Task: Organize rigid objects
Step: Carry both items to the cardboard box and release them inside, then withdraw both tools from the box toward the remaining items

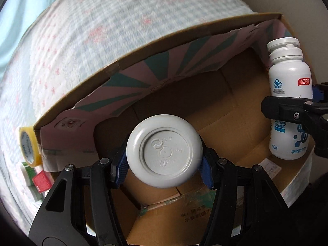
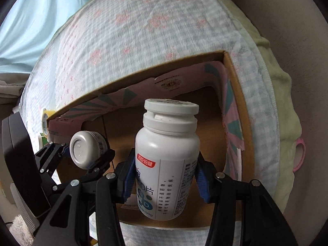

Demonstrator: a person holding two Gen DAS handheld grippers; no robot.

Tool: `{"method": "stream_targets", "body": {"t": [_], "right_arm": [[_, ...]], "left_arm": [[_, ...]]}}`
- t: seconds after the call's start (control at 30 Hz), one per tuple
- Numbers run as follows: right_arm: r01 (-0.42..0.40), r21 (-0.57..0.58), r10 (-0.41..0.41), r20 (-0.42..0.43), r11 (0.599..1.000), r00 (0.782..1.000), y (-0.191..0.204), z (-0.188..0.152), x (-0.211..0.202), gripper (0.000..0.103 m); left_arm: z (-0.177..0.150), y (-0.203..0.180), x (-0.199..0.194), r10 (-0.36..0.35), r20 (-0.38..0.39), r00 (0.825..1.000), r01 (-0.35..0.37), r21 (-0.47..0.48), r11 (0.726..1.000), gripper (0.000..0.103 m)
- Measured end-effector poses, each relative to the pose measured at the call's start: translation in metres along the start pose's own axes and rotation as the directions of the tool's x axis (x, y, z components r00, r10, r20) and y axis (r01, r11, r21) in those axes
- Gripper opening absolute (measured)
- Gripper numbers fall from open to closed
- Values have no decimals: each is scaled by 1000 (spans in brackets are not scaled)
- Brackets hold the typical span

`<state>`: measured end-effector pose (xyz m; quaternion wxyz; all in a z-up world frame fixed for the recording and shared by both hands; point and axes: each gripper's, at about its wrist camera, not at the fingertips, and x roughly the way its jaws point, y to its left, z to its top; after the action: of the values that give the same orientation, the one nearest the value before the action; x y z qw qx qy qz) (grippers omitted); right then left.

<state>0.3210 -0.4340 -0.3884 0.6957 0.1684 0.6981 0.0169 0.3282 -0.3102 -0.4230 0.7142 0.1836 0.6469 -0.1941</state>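
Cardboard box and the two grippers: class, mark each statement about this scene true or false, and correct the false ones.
1. The left gripper holds a bottle with its grey base facing the camera. True; it is the grey-based bottle.
2. The right gripper is empty. False: its blue pads clamp the white calcium vitamin D bottle.
3. The white bottle's cap is off. False: the white cap is on.
4. The open cardboard box sits on a patterned cloth. True.
5. A roll of yellow tape lies inside the box. False: it lies outside, against the box's outer wall.
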Motion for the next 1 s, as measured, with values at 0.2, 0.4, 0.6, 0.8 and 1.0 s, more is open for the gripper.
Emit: {"method": "stream_targets", "body": {"t": [0.2,0.4,0.6,0.8,1.0], "right_arm": [[-22,-16,22,-27,1000,999,-3,-7,15,47],[-88,-44,88,-11,995,996,0,-9,11,48],[-114,-59,115,20,992,993,3,-15,-9,103],[-101,-32,103,60,994,993,-4,-28,-29,103],[-26,-76,32,84,997,996,-4,-23,-48,103]], "left_arm": [[-5,0,6,38,-37,999,-37,20,999,54],[-8,-9,-12,43,7,999,-43,68,997,70],[-19,-7,-39,40,59,997,-43,62,997,103],[-26,1,-54,45,65,997,-47,42,998,103],[-30,13,-85,39,101,994,-40,-2,999,103]]}}
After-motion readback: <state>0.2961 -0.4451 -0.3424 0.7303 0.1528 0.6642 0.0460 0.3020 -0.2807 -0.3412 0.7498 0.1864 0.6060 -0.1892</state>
